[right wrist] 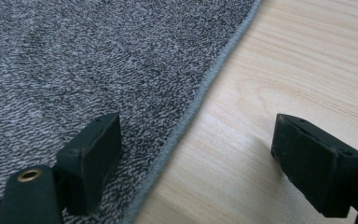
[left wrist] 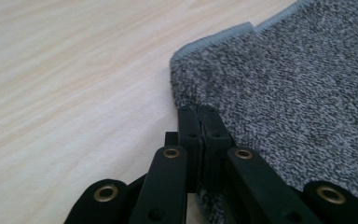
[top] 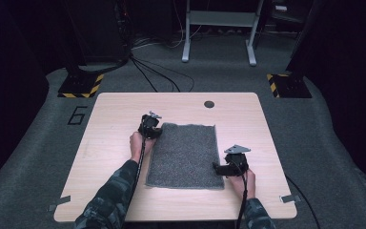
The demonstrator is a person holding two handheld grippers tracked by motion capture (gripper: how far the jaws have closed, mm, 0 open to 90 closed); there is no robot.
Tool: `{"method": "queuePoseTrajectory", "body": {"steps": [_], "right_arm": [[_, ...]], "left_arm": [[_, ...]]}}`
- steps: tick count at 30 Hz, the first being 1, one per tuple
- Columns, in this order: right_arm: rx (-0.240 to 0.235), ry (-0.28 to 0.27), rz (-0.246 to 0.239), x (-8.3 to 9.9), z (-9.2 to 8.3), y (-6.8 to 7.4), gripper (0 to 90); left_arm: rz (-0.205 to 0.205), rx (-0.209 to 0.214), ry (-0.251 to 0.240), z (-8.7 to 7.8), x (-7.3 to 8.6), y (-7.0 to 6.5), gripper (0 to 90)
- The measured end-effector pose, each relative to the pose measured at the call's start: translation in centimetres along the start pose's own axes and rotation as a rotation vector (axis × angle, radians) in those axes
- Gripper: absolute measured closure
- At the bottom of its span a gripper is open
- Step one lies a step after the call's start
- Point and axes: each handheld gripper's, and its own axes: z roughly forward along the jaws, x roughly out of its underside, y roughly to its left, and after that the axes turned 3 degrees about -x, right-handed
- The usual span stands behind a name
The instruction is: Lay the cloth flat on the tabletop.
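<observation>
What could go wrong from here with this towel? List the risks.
1. The left tongs are shut on only a thin bit of the grey towel edge, so it may slip out when lifted.
2. The right tongs stand open astride the towel's hem; closing now may just scrape the wooden table and miss.
3. Lifting one side alone would likely drag the towel askew.

One marking could be read: a large dark numeral "6" (top: 77, 115) stood on the grey floor (top: 38, 143) at the left of the high view, just beside the upper left corner of the wooden table (top: 109, 133). Nothing else in the frames carried legible text, labels or brands.
</observation>
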Motion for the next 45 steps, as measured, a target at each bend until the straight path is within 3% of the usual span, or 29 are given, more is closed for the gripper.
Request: {"method": "queuePoseTrajectory", "body": {"steps": [2,6,8,11,13,15,18,21,28,34,36,41,45], "right_arm": [[-0.001,-0.002,-0.006,0.0,0.0,0.0,16.0],[-0.001,-0.004,-0.005,0.0,0.0,0.0,15.9],[-0.001,-0.003,0.000,0.0,0.0,0.0,15.9],[0.000,-0.005,-0.003,0.0,0.0,0.0,16.0],[-0.002,-0.005,-0.002,0.0,0.0,0.0,16.0],[0.000,-0.004,-0.004,0.0,0.0,0.0,16.0],[-0.002,-0.005,-0.005,0.0,0.0,0.0,16.0],[0.000,-0.004,-0.005,0.0,0.0,0.0,16.0],[-0.001,-0.003,0.000,0.0,0.0,0.0,16.0],[-0.002,-0.004,0.000,0.0,0.0,0.0,16.0],[-0.002,-0.004,0.000,0.0,0.0,0.0,16.0],[-0.002,-0.005,0.002,0.0,0.0,0.0,16.0],[-0.002,-0.004,0.004,0.0,0.0,0.0,16.1]], "left_arm": [[0.010,-0.052,-0.062,-1.1,-0.2,-0.2,89.5],[0.153,-0.115,-0.162,-3.1,-1.2,-2.6,89.5],[0.254,-0.104,-0.182,-3.3,-1.5,-4.8,89.4],[0.283,-0.066,-0.149,-2.7,-1.4,-5.8,89.0],[0.272,-0.049,-0.099,-1.7,-1.0,-5.9,87.3],[0.221,-0.033,-0.055,-0.9,-0.5,-5.3,81.0],[0.151,-0.027,-0.017,-0.4,0.0,-4.0,71.4],[0.079,0.008,-0.004,-0.4,0.3,-2.9,60.8],[0.070,0.141,0.009,-0.4,0.4,-2.8,53.9],[0.104,0.160,-0.023,-1.0,-0.1,-3.6,52.4],[0.122,0.158,-0.008,-0.8,-0.3,-4.0,54.3],[0.094,0.169,-0.002,0.0,-0.9,-4.1,61.5],[0.063,0.192,-0.019,0.2,-1.7,-4.0,55.1]]}}
